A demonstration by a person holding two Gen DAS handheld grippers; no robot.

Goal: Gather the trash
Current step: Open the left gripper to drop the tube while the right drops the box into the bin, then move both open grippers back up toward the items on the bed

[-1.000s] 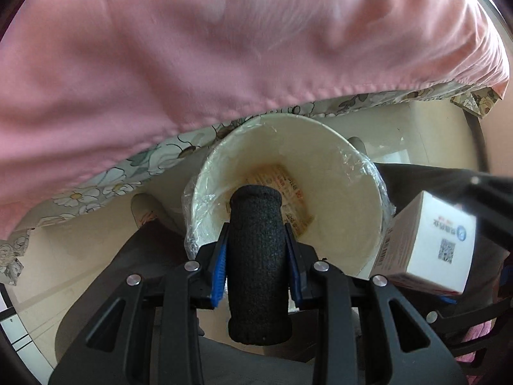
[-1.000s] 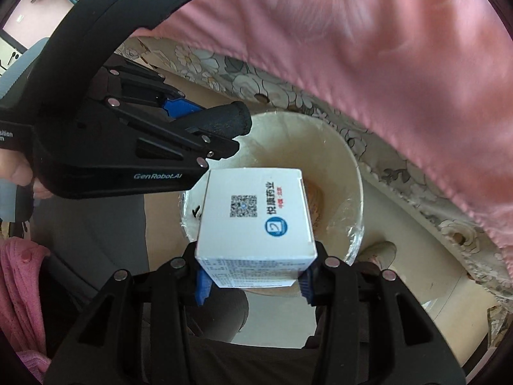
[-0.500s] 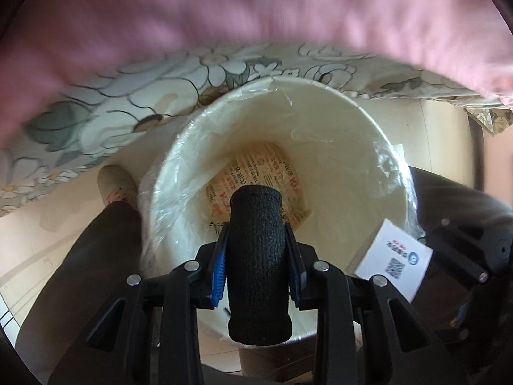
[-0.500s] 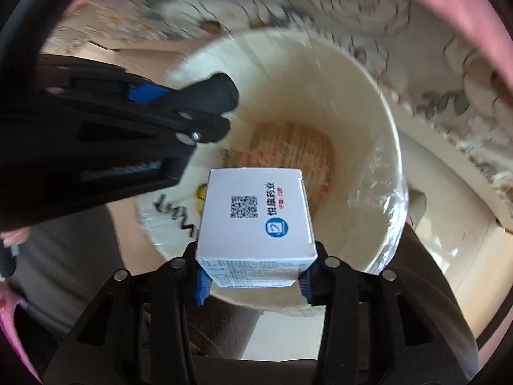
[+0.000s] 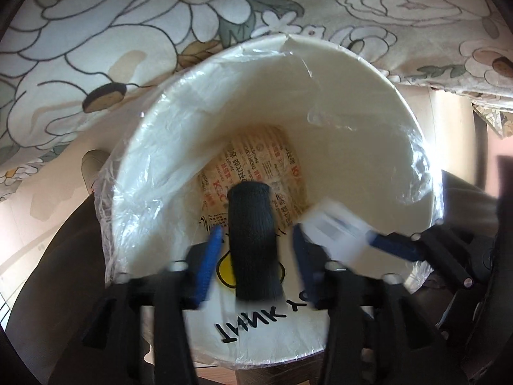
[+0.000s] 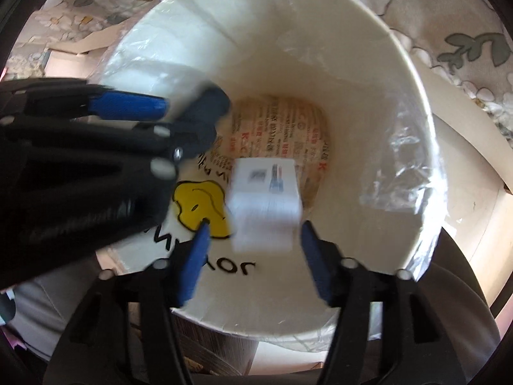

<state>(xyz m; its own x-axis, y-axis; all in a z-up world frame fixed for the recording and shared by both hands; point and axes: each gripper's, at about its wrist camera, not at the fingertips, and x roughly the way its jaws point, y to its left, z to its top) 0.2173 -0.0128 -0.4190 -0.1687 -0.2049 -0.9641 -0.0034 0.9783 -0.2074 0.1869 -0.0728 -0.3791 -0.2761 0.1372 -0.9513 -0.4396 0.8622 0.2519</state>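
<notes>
A white trash bin [image 5: 320, 102] lined with clear plastic fills both views, also in the right wrist view [image 6: 368, 73]. My left gripper [image 5: 256, 256] is open over the bin; a black knitted roll [image 5: 253, 240] sits free between its spread blue pads. My right gripper [image 6: 256, 250] is open over the bin; the white medicine box [image 6: 264, 205] is loose between its pads, blurred, dropping in. The box also shows blurred in the left wrist view [image 5: 333, 234]. A printed wrapper [image 6: 279, 134] lies at the bin's bottom.
A floral cloth [image 5: 96, 32] hangs just behind the bin. The person's grey trouser legs [image 5: 64, 272] are on both sides of the bin. A shoe [image 5: 93, 166] stands on the pale floor at left.
Both grippers moved down over the bin and opened. The black roll and the white box are released and dropping; the pink cover has left view.
</notes>
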